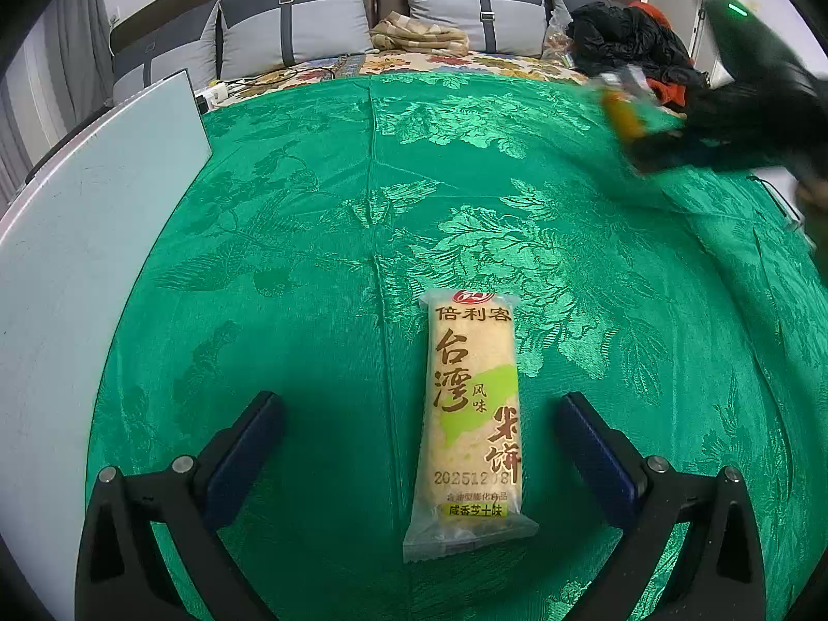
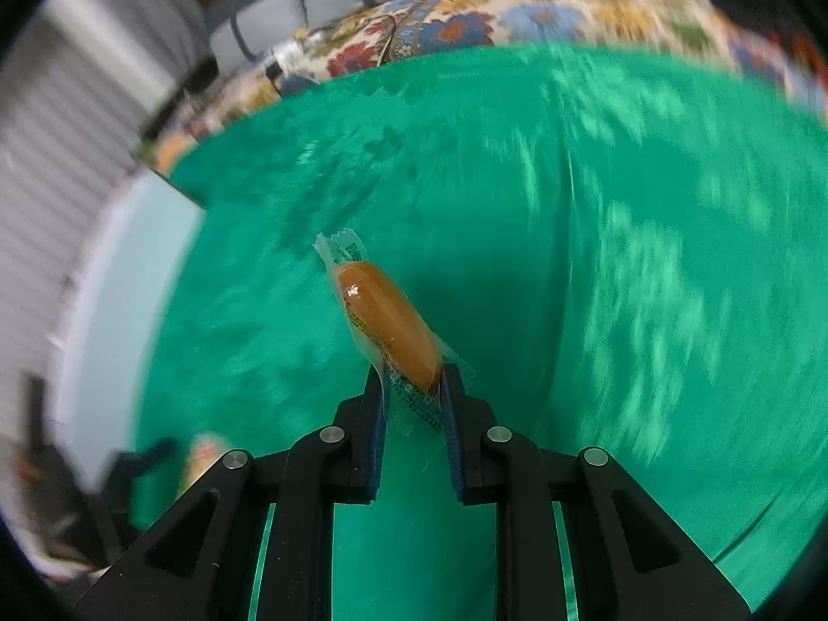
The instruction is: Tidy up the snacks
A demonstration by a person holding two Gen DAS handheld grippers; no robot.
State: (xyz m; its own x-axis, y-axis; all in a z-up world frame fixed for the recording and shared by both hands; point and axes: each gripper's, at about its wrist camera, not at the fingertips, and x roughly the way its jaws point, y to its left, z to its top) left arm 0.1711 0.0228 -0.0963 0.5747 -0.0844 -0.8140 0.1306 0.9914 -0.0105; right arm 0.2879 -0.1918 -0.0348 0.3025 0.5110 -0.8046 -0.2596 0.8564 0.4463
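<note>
A yellow rice cracker packet (image 1: 473,422) with Chinese print lies flat on the green cloth (image 1: 310,259). My left gripper (image 1: 422,414) is open, low over the cloth, its fingers on either side of the packet's near half. My right gripper (image 2: 411,383) is shut on the end of a clear-wrapped orange-brown snack (image 2: 388,318) and holds it above the green cloth (image 2: 595,259). In the left wrist view the right gripper (image 1: 626,114) shows blurred at the far right with that snack in it.
A pale blue board (image 1: 77,259) lies at the left edge of the cloth. Behind it are a floral sheet (image 1: 455,63), grey pillows (image 1: 290,26), a folded beige blanket (image 1: 419,33) and dark clothes (image 1: 631,41). A power strip (image 1: 215,95) with cables sits at the back left.
</note>
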